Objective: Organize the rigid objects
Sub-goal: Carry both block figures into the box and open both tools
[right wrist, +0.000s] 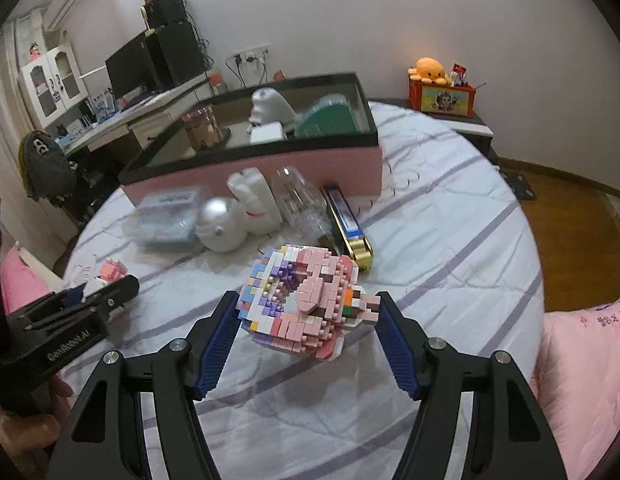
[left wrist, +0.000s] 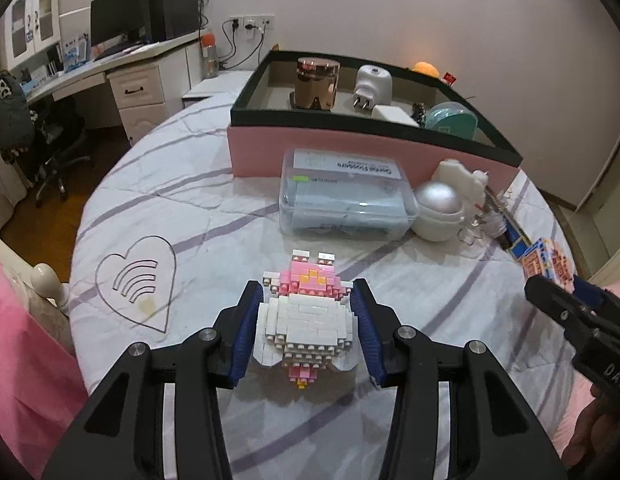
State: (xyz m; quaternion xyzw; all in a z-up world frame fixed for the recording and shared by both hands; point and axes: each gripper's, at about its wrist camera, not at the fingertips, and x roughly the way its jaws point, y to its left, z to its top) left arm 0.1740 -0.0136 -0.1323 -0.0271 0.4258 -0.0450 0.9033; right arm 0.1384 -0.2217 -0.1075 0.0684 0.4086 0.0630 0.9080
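A white and pink brick figure point(left wrist: 306, 320) lies on the white striped bedspread point(left wrist: 198, 208). My left gripper point(left wrist: 306, 284) is closed on it, a blue pad against each side. A pink and pastel brick figure point(right wrist: 302, 300) sits tilted between the fingers of my right gripper point(right wrist: 306, 295), with both pads pressed to it. In the left wrist view the right gripper point(left wrist: 557, 292) shows at the right edge with its colourful figure point(left wrist: 545, 260). In the right wrist view the left gripper point(right wrist: 102, 286) is at the left. Behind both stands a pink box with a black rim point(left wrist: 349, 148) point(right wrist: 361, 168).
The box holds a copper jar point(left wrist: 315, 84), a white plug point(left wrist: 371, 80) and a teal item point(left wrist: 449, 118). In front of it lie a clear plastic case point(left wrist: 341, 196), a white round gadget point(left wrist: 437, 208), a white figurine point(right wrist: 254, 196), a glass point(right wrist: 298, 200) and a blue-gold box point(right wrist: 345, 220). A desk point(left wrist: 122, 60) stands far left.
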